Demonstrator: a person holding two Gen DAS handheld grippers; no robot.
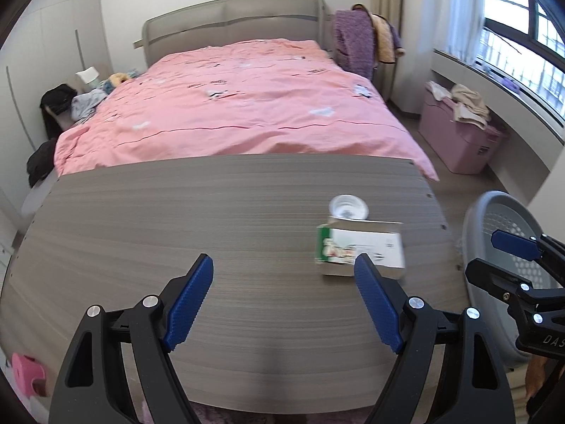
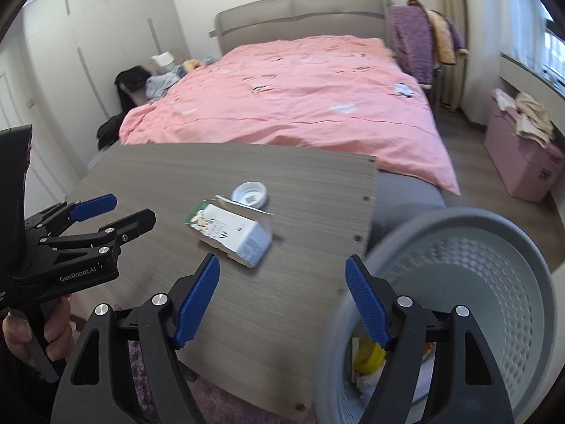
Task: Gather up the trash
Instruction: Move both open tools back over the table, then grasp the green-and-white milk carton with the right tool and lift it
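Both tongs, left (image 1: 284, 284) and right (image 2: 282, 288), gape empty above one carton (image 2: 233, 235) and one cap (image 2: 250, 194).

Bright, even daylight entered from window (image 1: 522, 35), right of the left hand-held gripper (image 1: 284, 300). Soft shadows only. Strong fisheye curvature, dark vignetted corners. Carton (image 1: 360, 251) slightly motion-blurred.

Home bedroom: pink-quilted bed (image 1: 247, 106), wardrobe doors (image 2: 88, 42), what looks like strewn clothing (image 1: 84, 102).
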